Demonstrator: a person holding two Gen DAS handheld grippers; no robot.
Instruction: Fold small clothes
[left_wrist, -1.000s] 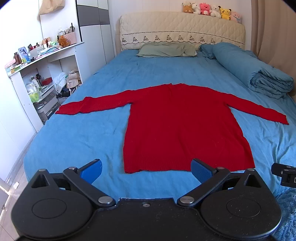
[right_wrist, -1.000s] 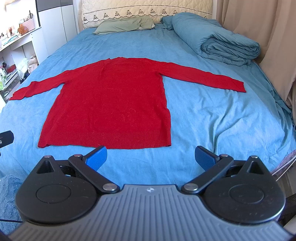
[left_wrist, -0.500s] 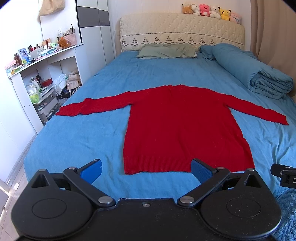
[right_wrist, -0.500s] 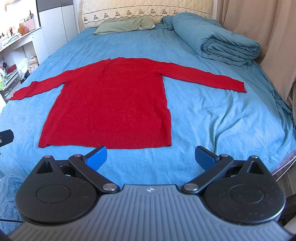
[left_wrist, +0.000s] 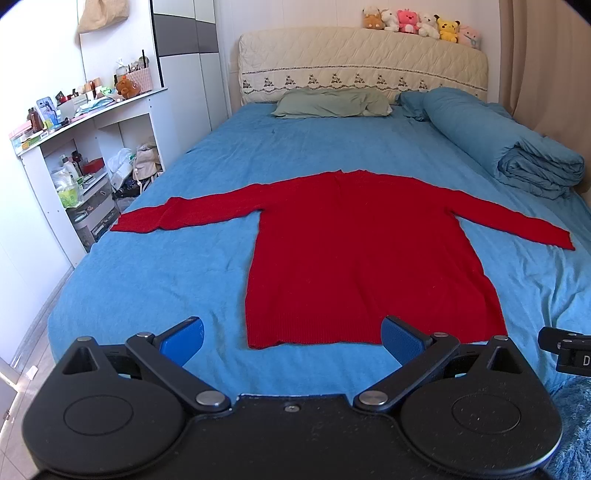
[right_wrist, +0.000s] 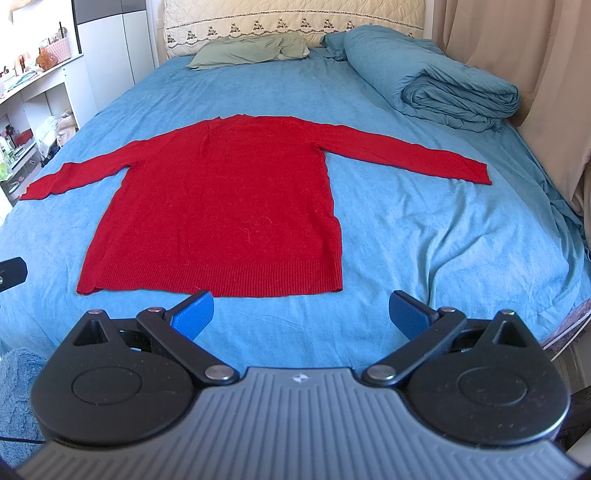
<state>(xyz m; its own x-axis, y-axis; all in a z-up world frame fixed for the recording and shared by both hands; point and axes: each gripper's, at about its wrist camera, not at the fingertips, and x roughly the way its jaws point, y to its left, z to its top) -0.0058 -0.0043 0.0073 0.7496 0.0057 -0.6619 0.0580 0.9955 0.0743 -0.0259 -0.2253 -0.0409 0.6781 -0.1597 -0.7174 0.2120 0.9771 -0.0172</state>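
With both grippers, left (left_wrist: 291, 338) and right (right_wrist: 301, 314), spread and empty, pinch the flat red sweater (right_wrist: 221, 206) by a sleeve cuff, then fold inward.

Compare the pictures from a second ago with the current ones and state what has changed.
Nothing visibly changed. The red knitted long-sleeved sweater lies flat on the blue bedsheet, sleeves spread, as before. The left tool and the right tool remain open near its hem, holding nothing.
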